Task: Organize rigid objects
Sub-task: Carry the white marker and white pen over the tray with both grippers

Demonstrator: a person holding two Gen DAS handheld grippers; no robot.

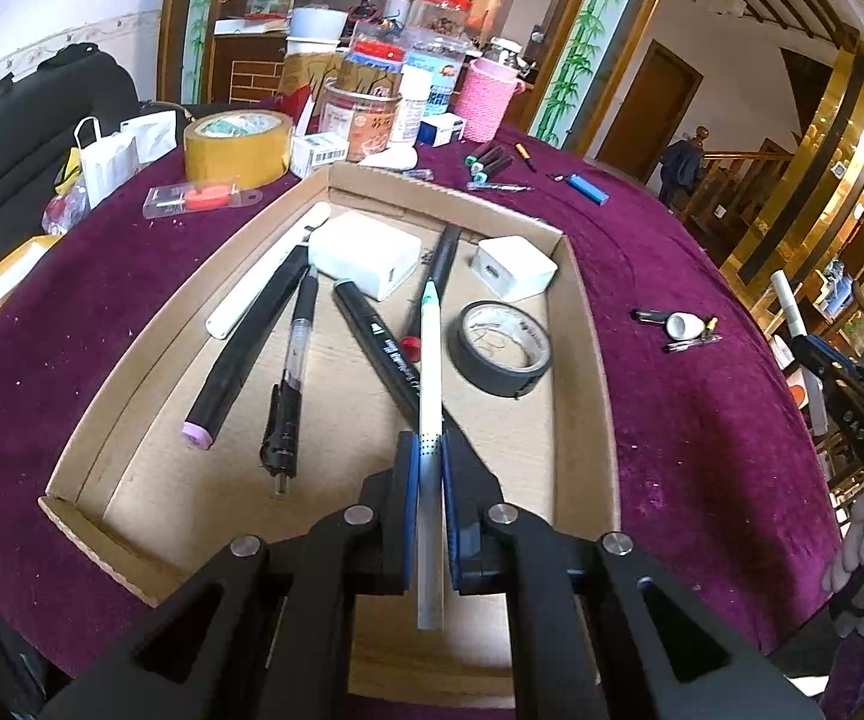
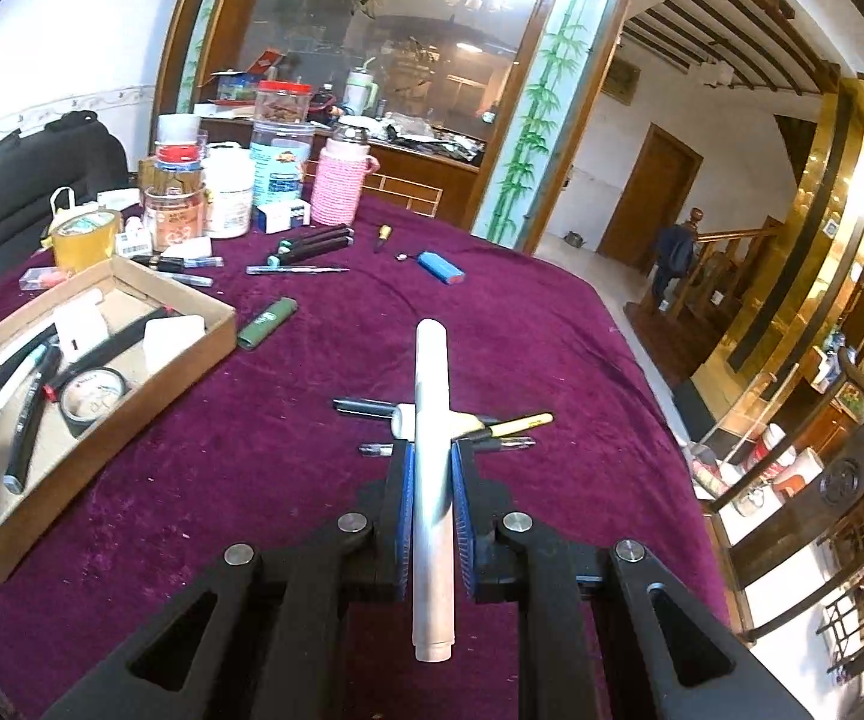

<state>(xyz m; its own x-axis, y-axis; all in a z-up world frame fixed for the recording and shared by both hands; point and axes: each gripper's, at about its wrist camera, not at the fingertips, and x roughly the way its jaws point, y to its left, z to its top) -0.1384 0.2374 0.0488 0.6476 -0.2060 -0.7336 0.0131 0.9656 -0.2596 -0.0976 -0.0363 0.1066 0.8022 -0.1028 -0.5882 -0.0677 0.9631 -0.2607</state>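
My left gripper [image 1: 429, 441] is shut on a thin white pen [image 1: 430, 372] and holds it above the open cardboard tray [image 1: 588, 324]. The tray holds black markers [image 1: 375, 336], a black pen [image 1: 291, 372], a white tube [image 1: 264, 276], two white chargers [image 1: 366, 252] and a roll of black tape [image 1: 501, 348]. My right gripper [image 2: 432, 456] is shut on a thick white tube [image 2: 431, 420], held above the purple tablecloth to the right of the tray [image 2: 150, 372]. Beneath it lie several small pens and a white cap [image 2: 402, 417].
Loose pens [image 2: 312, 243], a blue lighter [image 2: 441, 269] and a green lighter [image 2: 267, 322] lie on the purple cloth [image 2: 252, 468]. Jars, a pink-covered bottle [image 2: 339, 186], yellow tape [image 1: 237, 147] and boxes crowd the table's far side. The table edge drops off at the right.
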